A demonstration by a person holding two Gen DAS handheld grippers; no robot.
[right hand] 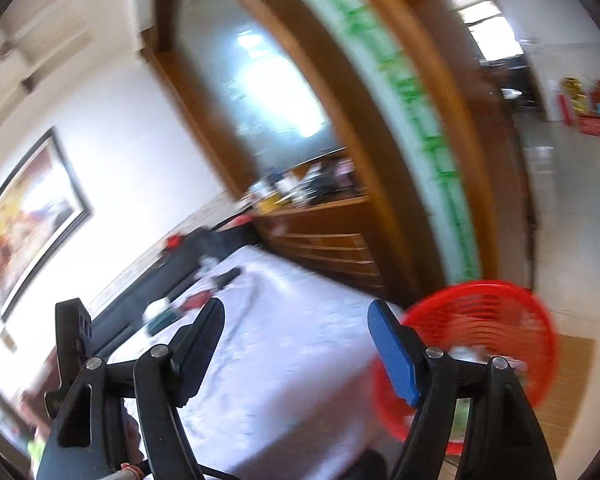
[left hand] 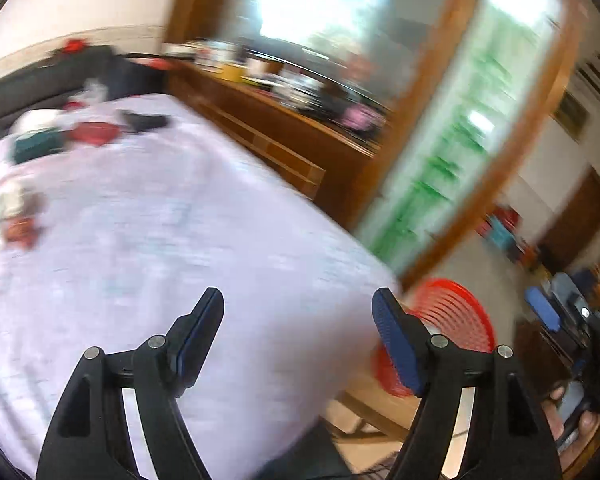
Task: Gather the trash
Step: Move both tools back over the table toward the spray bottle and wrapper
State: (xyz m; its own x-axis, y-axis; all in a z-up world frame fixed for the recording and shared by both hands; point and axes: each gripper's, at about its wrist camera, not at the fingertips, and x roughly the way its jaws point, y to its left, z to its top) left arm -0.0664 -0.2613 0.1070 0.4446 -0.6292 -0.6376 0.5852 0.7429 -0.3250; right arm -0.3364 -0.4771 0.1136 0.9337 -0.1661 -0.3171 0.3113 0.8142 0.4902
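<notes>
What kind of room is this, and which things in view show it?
Most likely a bedroom in a home. A bed with a pale sheet fills the view, a wooden dresser cluttered with small items stands beside it, and a framed picture hangs on the wall. A red plastic basket sits at the bed's corner.

Both tools, left (left hand: 298, 312) & right (right hand: 296, 322): black frames, blue pads, silver screws.

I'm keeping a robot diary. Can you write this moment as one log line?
left tool: open, empty | right tool: open, empty | red basket: beside bed | bed: scattered litter at far end | frames blurred
</notes>
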